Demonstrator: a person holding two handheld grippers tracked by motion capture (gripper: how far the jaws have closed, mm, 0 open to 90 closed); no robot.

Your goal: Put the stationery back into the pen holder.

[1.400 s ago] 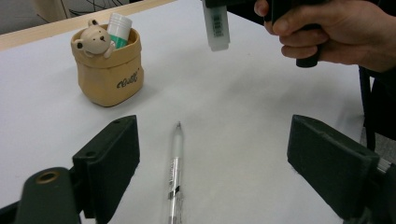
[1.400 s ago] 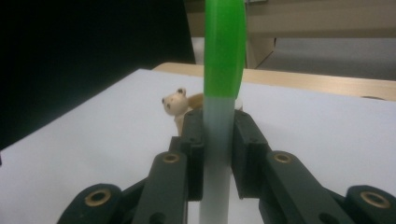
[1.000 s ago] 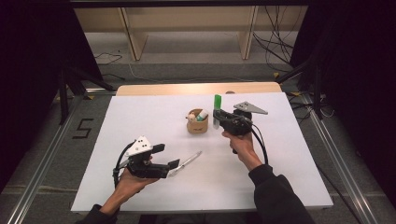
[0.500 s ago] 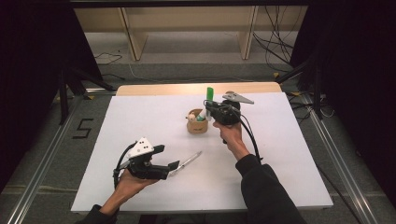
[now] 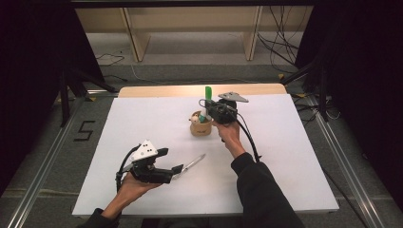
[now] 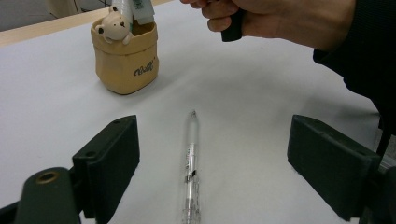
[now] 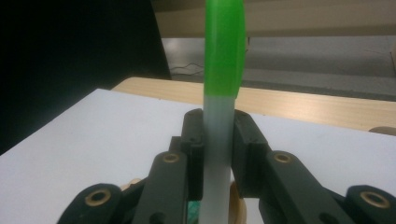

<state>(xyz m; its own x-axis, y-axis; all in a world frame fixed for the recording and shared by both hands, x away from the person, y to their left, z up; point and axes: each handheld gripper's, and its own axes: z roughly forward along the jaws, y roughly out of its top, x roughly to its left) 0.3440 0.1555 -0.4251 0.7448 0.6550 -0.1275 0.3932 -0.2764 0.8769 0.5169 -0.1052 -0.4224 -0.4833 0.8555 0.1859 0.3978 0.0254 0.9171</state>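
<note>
- The right gripper (image 7: 217, 140) is clamped on a green-capped marker (image 7: 223, 60), which is held upright between the jaws.
- The marker is positioned directly above the tan bear pot (image 5: 201, 125).
- The left gripper (image 6: 215, 154) is held with jaws wide; a clear pen (image 6: 191, 158) lies untouched between them on the white table (image 5: 285, 142).

Right gripper (image 5: 212, 111) carried green-capped marker (image 5: 207, 93) leftward, now directly over bear pen pot (image 5: 201, 125).
</note>
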